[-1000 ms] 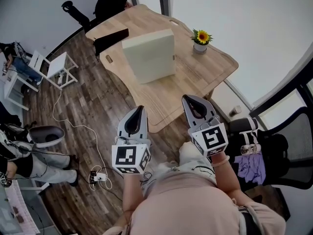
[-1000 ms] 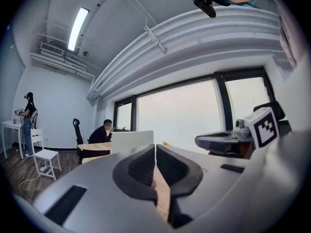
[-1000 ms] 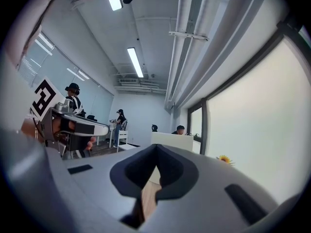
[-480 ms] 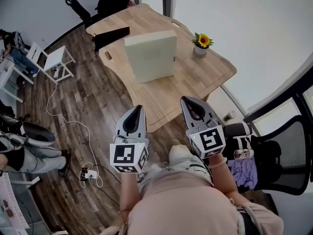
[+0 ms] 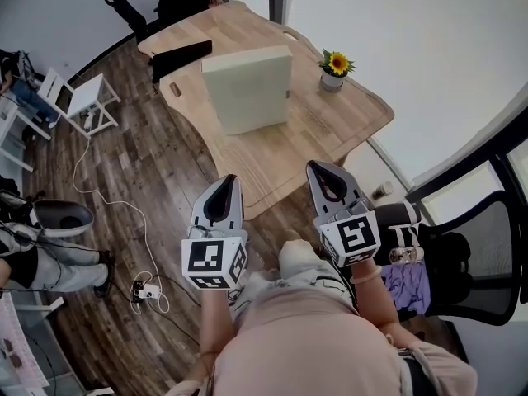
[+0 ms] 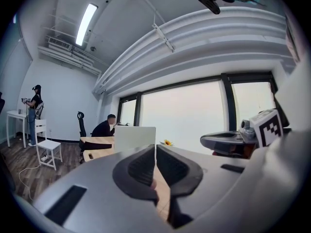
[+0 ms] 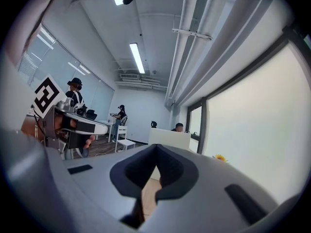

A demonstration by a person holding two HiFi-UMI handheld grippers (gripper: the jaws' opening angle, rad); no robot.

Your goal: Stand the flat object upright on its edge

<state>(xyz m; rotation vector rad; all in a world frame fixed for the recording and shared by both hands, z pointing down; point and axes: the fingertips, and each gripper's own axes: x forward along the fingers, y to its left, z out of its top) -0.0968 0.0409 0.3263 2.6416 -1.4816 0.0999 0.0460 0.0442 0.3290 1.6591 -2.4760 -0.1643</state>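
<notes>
Already upright: cream flat panel [image 5: 247,89] stands on its edge mid-table.
We hold the left gripper [image 5: 226,192] and right gripper [image 5: 325,178] pinched closed and empty, off the near edge of the wooden table [image 5: 338,130], well apart from the panel. Standing step looks done; next we'd only check its balance, no regrasp needed.

You are working in bright, even daylight that is pouring through the windows [image 6: 192,118], which are blowing out to plain white in both gripper views. A ceiling strip lamp [image 6: 86,17] is glaring too. The table [image 5: 330,130] is carrying only soft shadows. The wide lenses are bending straight lines and darkening the corners, and the left gripper [image 6: 155,152] and right gripper [image 7: 155,149] are blurring up close.
</notes>
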